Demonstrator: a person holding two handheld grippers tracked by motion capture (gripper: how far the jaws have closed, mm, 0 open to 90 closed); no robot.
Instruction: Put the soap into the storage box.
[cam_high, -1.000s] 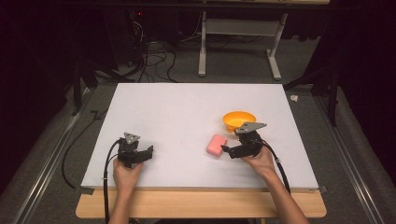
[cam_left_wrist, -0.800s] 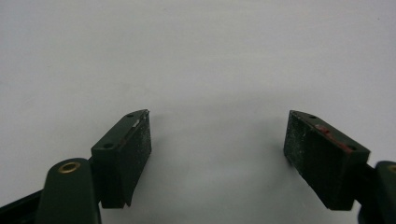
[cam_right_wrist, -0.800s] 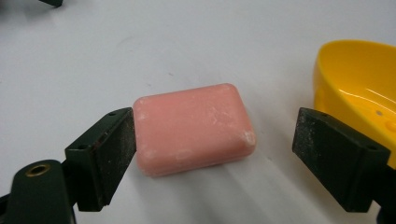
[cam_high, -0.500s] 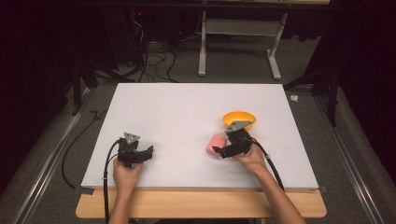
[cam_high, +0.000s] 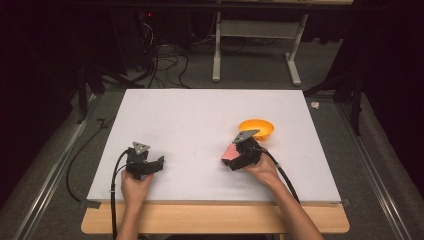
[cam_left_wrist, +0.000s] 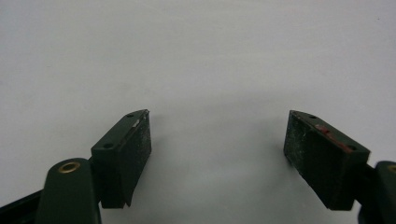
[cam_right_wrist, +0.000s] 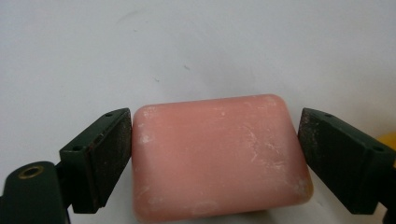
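Biggest thing here is the white table top (cam_high: 200, 130), sitting on a light wood bench edge (cam_high: 215, 222) along the near side. Around it is grey carpet, a white desk frame (cam_high: 260, 50) further back, and a tangle of dark cables (cam_high: 160, 60) on the floor; the rest of the room is too dark to make out.

Right gripper (cam_high: 236, 159) is at the right-front part of the table, held by the right hand (cam_high: 262, 167). Its body hides most of the pink soap bar (cam_high: 228, 151) from above, so just a pink sliver pokes out on its left. The right gripper view is way clearer: the soap bar (cam_right_wrist: 219, 156) lies flat on the table between the two jaws, left pad looks like it's touching, right pad touching or just shy of it, can't tell if it's actually squeezing. The bottom of the bar is cut off.

Orange bowl (cam_high: 256, 129) sits just behind that gripper, partly covered by its grey plate; what's inside is hard to see.

Left gripper (cam_high: 150, 167) rests near the front-left, in the left hand (cam_high: 134, 185), jaws spread wide over bare table, nothing between them (cam_left_wrist: 217, 154)
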